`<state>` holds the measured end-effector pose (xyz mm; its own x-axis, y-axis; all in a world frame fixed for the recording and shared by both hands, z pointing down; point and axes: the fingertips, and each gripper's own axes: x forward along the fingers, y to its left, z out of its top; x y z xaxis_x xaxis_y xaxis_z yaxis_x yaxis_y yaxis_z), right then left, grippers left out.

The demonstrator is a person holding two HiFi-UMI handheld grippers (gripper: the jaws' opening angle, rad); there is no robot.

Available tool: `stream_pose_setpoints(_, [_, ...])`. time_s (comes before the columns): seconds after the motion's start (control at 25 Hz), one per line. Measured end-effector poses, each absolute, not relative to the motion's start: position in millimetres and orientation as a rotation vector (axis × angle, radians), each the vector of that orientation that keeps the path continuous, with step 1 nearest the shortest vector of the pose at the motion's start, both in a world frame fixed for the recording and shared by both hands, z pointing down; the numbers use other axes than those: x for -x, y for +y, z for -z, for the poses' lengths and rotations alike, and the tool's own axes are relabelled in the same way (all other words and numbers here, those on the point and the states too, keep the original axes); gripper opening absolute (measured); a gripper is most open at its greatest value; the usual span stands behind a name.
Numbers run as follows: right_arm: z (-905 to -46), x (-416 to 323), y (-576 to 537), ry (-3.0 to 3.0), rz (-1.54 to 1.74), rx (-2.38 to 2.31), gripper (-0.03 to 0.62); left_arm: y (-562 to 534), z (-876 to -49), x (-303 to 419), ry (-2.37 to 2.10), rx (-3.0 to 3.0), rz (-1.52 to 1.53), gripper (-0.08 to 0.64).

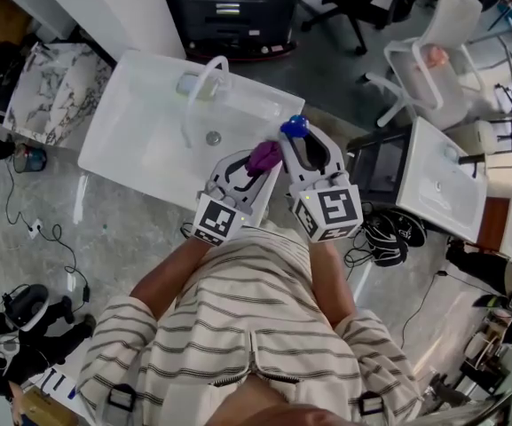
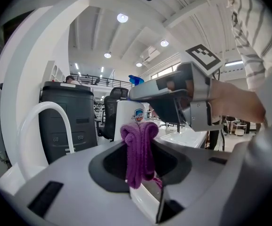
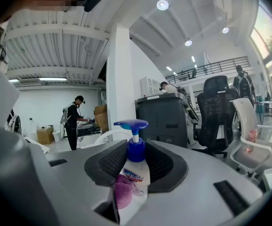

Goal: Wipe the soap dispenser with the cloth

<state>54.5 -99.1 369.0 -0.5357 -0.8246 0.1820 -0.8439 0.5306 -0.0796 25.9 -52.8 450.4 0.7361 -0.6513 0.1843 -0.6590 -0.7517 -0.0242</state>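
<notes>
- Left gripper point(image 2: 140, 147) is clamped on a bunched purple cloth point(image 2: 136, 161). The cloth's folded end stands up between the jaws and leans toward the white soap dispenser point(image 2: 128, 112) at its 12 o'clock.
- Right gripper point(image 3: 135, 173), just beside the left one at 3 o'clock in the head view, is closed around the body of the soap dispenser. The blue pump point(image 3: 132, 125) stands upright above the jaws.
- Both tools are held in the air over the near edge of a white sink point(image 1: 140, 122), at about its 5 o'clock.
- Cloth meets bottle: in the right gripper view a purple wad presses at the label's 8 o'clock. Wiping appears to be under way rather than merely lined up.
- By that reading, the next move calls for drawing the cloth across or round the bottle against a firm right grip. The bottle then needs turning to offer its unwiped faces.
- A curved faucet point(image 1: 204, 82) rises at the sink's 12 o'clock. A white chair point(image 1: 433, 60) and a second sink point(image 1: 442, 185) lie well apart at 2 and 3 o'clock.
- The bottle's base and far side are hidden, sunk between the jaws. How much of its surface has been wiped cannot be judged.
</notes>
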Motion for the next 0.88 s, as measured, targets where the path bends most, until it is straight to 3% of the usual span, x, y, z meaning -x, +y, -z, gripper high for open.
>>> stream_pose_setpoints(0.88, [-367, -67, -96, -2.736, -0.232, -1.335, 0.133, -68, -411, 2, -1.080, -2.893, -0.083, 0.120])
